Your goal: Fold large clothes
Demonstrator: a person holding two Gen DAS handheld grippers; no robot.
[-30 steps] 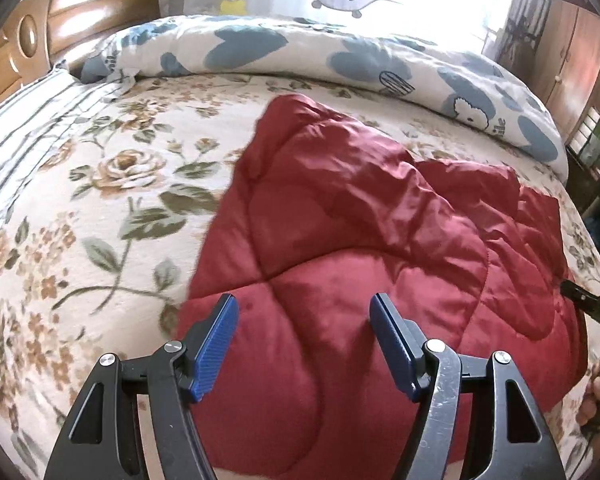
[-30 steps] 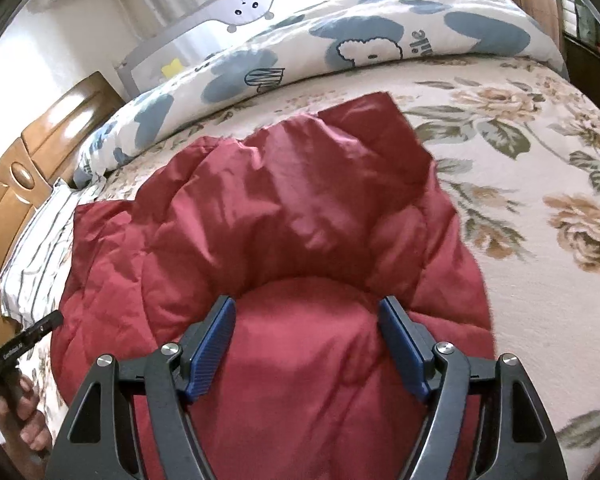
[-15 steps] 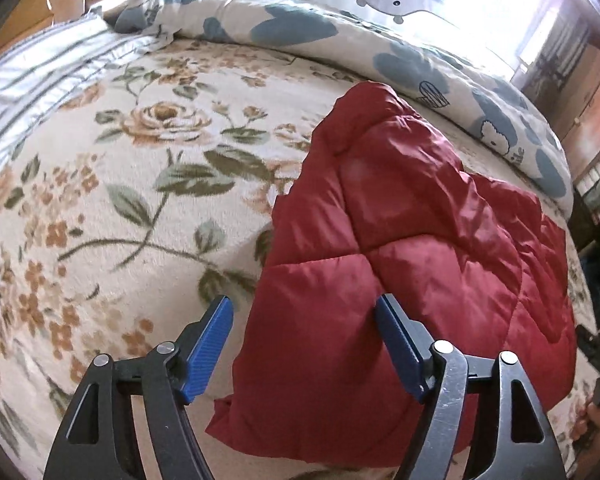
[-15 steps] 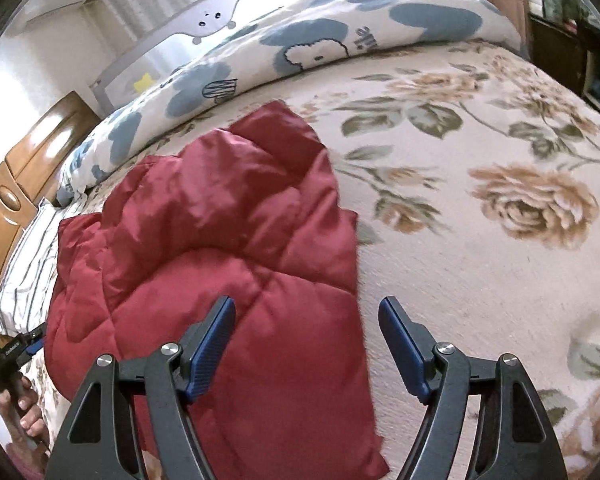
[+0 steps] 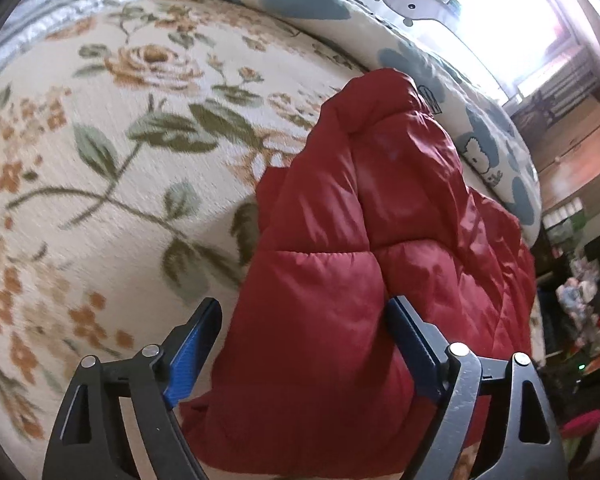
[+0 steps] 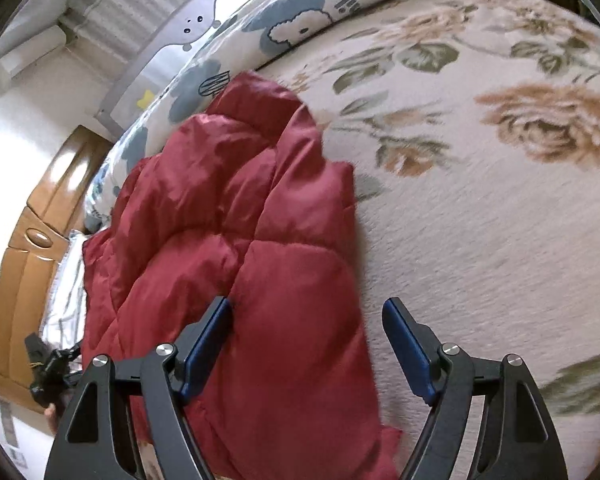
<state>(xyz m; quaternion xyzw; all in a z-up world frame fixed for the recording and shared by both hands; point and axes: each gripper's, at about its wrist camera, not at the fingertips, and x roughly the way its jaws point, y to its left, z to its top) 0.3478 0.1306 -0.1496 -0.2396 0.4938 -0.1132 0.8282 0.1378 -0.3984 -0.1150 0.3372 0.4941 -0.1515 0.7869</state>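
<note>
Left wrist: left claw (image 5: 304, 344) opening astride jacket (image 5: 380, 220) edge, ungripped. Right wrist: right claw (image 6: 308, 344) opening likewise, on bed (image 6: 480, 220).

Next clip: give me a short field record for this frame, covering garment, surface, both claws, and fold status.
garment: red quilted jacket, puffy, lying bunched
surface: floral bedspread, with a blue-patterned duvet rolled along its far side
left claw: jaws opening, astride the jacket's near left edge, pads not pressing
right claw: jaws opening, over the jacket's near right edge, nothing gripped
fold status: not a tidy fold yet; surface uneven
</note>
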